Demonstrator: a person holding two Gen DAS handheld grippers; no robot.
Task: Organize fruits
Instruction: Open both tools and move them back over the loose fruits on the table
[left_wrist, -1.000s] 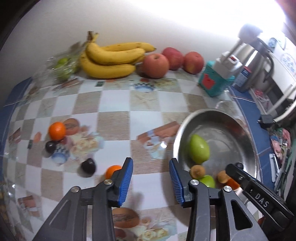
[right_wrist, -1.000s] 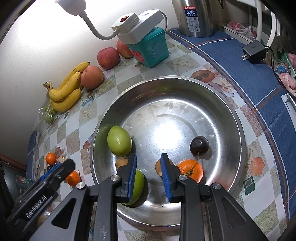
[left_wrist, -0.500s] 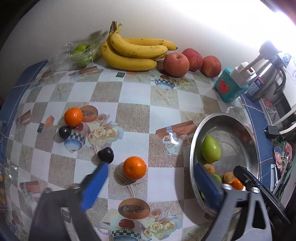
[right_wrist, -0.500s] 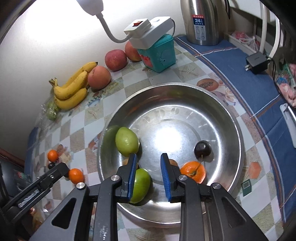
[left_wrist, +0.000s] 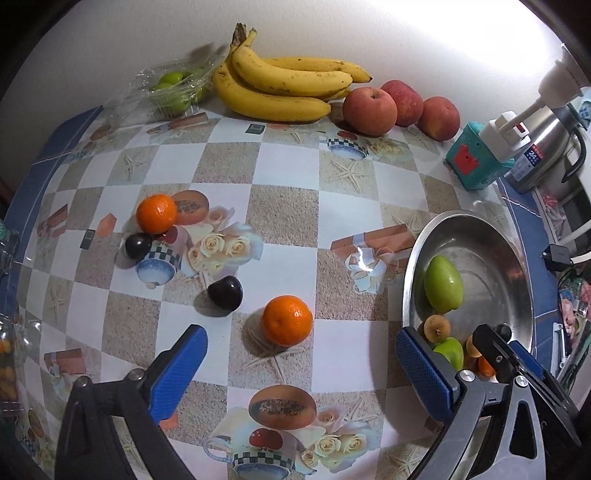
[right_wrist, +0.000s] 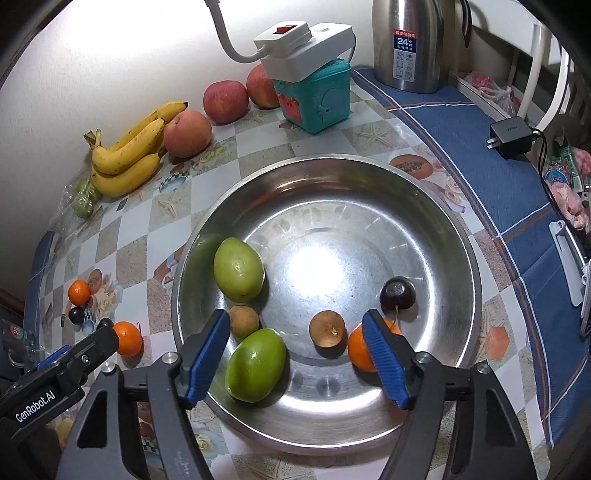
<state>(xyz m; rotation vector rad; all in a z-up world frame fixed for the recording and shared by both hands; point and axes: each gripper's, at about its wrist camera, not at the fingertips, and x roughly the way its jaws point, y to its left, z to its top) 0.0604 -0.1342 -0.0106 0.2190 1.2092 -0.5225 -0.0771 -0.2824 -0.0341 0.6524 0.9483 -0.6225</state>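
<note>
My left gripper (left_wrist: 299, 350) is wide open above the tablecloth, with an orange (left_wrist: 287, 320) lying between and just beyond its blue pads. A dark plum (left_wrist: 224, 292) lies to its left; another orange (left_wrist: 156, 213) and a second dark plum (left_wrist: 137, 245) lie further left. My right gripper (right_wrist: 295, 332) is open and empty above the steel bowl (right_wrist: 443, 221). The bowl holds two green mangoes (right_wrist: 238, 268) (right_wrist: 255, 363), two small brown fruits (right_wrist: 327, 328), an orange (right_wrist: 360, 350) and a dark plum (right_wrist: 397, 292).
Bananas (left_wrist: 280, 85), three apples (left_wrist: 369, 110) and a bag of green fruit (left_wrist: 173, 88) line the back wall. A teal box (right_wrist: 317, 96) with a power strip, a steel kettle (right_wrist: 410, 40) and a charger (right_wrist: 511, 136) stand near the bowl.
Both grippers have opened wide. The left gripper pulled back and up, so the orange now sits between its pads. The right gripper rose above the bowl.
</note>
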